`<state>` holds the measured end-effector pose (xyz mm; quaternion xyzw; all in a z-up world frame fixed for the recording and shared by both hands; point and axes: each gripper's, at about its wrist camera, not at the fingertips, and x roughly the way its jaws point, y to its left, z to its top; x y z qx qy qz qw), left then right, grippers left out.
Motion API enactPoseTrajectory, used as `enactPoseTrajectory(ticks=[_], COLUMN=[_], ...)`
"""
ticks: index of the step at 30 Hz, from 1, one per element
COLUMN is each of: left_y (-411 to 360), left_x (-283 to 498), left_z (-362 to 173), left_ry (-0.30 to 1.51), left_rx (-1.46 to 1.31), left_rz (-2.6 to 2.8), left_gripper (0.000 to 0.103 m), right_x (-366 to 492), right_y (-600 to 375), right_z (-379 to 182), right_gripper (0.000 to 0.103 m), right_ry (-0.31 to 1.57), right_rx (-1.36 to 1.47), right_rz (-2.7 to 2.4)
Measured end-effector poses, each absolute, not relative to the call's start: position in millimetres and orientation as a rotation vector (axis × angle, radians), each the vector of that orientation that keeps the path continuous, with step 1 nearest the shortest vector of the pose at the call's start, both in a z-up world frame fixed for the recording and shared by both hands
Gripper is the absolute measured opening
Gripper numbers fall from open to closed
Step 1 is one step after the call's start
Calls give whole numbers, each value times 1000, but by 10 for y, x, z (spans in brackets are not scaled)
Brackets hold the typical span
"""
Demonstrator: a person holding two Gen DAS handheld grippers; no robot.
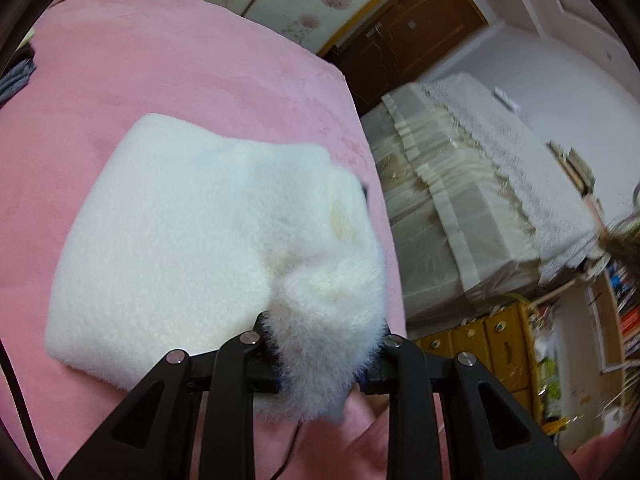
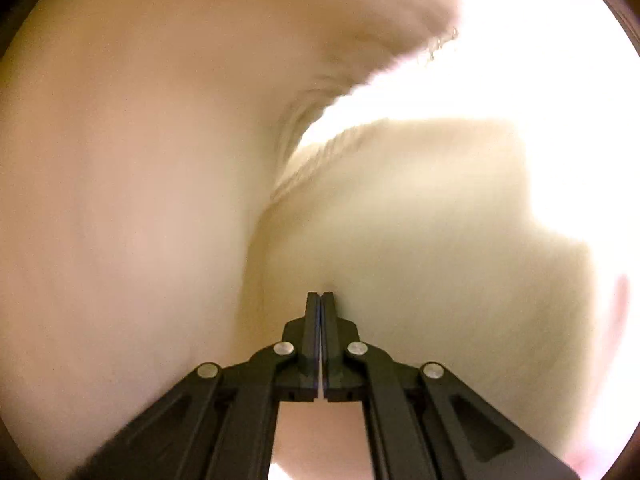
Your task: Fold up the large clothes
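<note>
A white fluffy fleece garment [image 1: 180,248] lies folded into a thick pad on the pink bedspread [image 1: 168,80] in the left wrist view. One bunched corner of it rises into my left gripper [image 1: 324,330], whose jaws are shut on that wad of fleece. In the right wrist view the same fleece [image 2: 132,184] fills the blurred picture, with a fold running up the middle. My right gripper [image 2: 321,295] is shut, its fingertips pressed together and touching the fabric; no cloth shows between them.
The bed's edge [image 1: 360,128] runs close along the right of the garment. Beyond it stand cream-covered furniture [image 1: 460,184], yellow drawers [image 1: 496,344] and a brown wooden door [image 1: 408,28]. Grey clothes [image 1: 16,76] lie at the far left. A black cable [image 1: 296,440] trails under my left gripper.
</note>
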<state>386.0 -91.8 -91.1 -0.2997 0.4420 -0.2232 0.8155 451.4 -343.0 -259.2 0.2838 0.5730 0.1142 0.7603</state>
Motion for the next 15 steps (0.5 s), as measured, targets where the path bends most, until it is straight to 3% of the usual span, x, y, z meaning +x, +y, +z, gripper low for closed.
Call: enactPoseTrajectory(ticks=[9, 15], left_y=[-1637, -2068], left_x=[3994, 3977], left_z=[-1370, -1717], left_ry=[1076, 1154], left_rx=[-436, -275], left_rz=[-520, -502], left_gripper=[24, 27], right_x=[5146, 5318], right_y=[-4311, -4353], right_z=[-2115, -1875], right_gripper=[0, 3], right_ry=[1223, 1244], right_rx=[474, 484], right_rz=[40, 99])
